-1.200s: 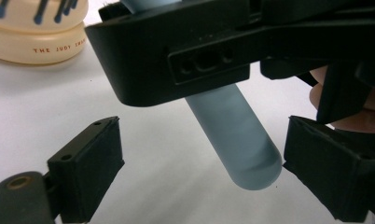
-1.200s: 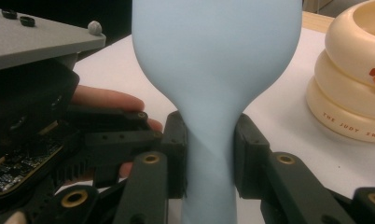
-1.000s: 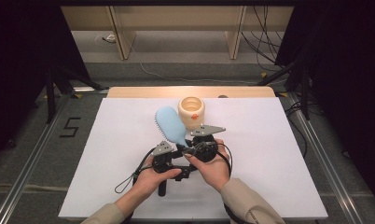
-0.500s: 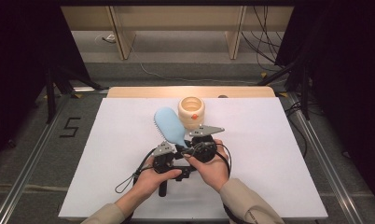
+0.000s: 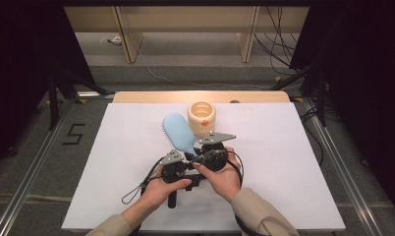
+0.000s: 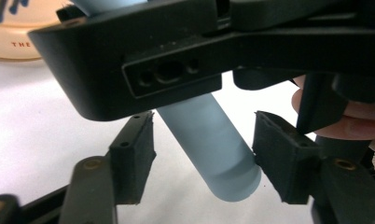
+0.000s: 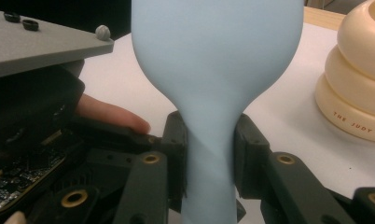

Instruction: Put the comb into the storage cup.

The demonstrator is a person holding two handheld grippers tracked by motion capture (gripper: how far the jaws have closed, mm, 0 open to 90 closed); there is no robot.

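White bench (image 5: 294,167) under a dark surround. Nearest the person, the left tongs (image 6: 202,156) straddle the butt end of the light-blue hairbrush (image 5: 178,132) handle; their jaws have just been closing, one pad at the handle, the other clear of it. The right tongs (image 7: 209,156) pinch the handle neck. Beyond, just beside the brush head, stands a cream ribbed cup (image 5: 202,117).

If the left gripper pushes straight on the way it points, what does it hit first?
Most likely the right gripper: in the left gripper view its black body crosses just beyond the left gripper's jaws. The blue brush handle already lies between those jaws, which have just been closing. Depth is hard to judge.
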